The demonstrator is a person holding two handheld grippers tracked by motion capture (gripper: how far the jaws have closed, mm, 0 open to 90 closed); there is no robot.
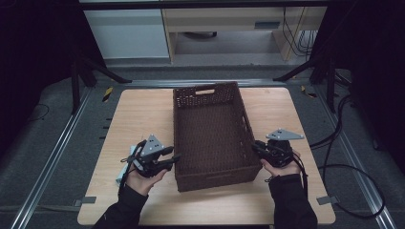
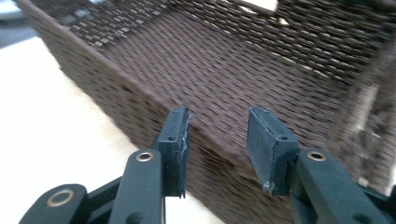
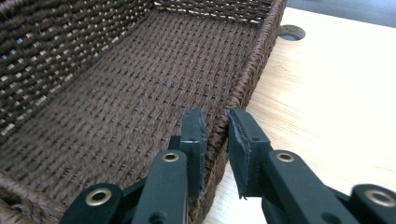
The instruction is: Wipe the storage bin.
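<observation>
where the left gripper (image 1: 174, 159) meets the basket (image 1: 210, 138), blur in the left gripper view hides whether the pads (image 2: 179, 140) touch the weave; the jaws stand apart astride the left wall's rim, not pressing it. a pale object (image 1: 121, 175) under the left hand (image 1: 141, 177) is mostly hidden and cannot be identified. both sleeves are cut off at 6 o'clock. the basket is dark brown, woven, rectangular and empty, with a handle slot (image 1: 205, 91) in its 12 o'clock end wall; it sits at table (image 1: 133, 114) centre. the right gripper (image 3: 215, 135) is closed on the basket's right wall near the 5 o'clock corner, one pad inside, one outside. a round hole (image 3: 291, 32) marks the table beyond.
</observation>
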